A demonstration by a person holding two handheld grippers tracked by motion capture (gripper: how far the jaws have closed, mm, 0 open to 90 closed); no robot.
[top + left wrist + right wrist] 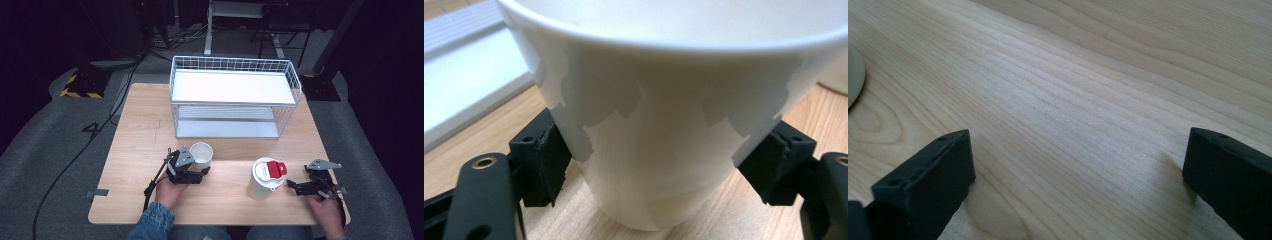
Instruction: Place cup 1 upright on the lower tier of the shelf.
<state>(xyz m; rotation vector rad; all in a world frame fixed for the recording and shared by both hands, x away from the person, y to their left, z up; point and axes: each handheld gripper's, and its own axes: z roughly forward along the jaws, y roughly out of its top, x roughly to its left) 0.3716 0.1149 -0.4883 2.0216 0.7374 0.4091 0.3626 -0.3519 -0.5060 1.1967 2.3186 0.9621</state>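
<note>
The person's left hand point(169, 190), with a denim sleeve point(150, 222) behind it, holds the left claw point(198, 174) at the near left of the wooden surface point(140, 145). The right hand point(327, 212) holds the right claw point(291, 186) at the near right of the same surface. A black cable point(152, 182) trails from the left claw toward the near edge.

Left claw: the jaws stand on either side of the lower wall of a white cup point(201, 154). In the left gripper view, both pads touch the cup point(664, 125), one on each side, and the cup base rests on the surface. The cup is upright with its mouth open upward.

Right claw: the jaws are spread wide with nothing between them. In the right gripper view, bare wood grain lies between the two jaws, and the claw sits low over the surface. A pale rounded edge point(854, 75) shows at the left border of that view; what it belongs to cannot be told from that view.

Between the two claws stands a white container point(261, 182) with a red flip tab point(276, 168) on its lid. It stands just beside the right claw, apart from it, and near the cup.

Farther back, at the far edge of the surface, stands a white wire rack point(235, 97) with two tiers. Both shelves carry white panels. Beyond the surface lies grey floor point(45, 140) with cables and a black-and-yellow striped base point(80, 85).
</note>
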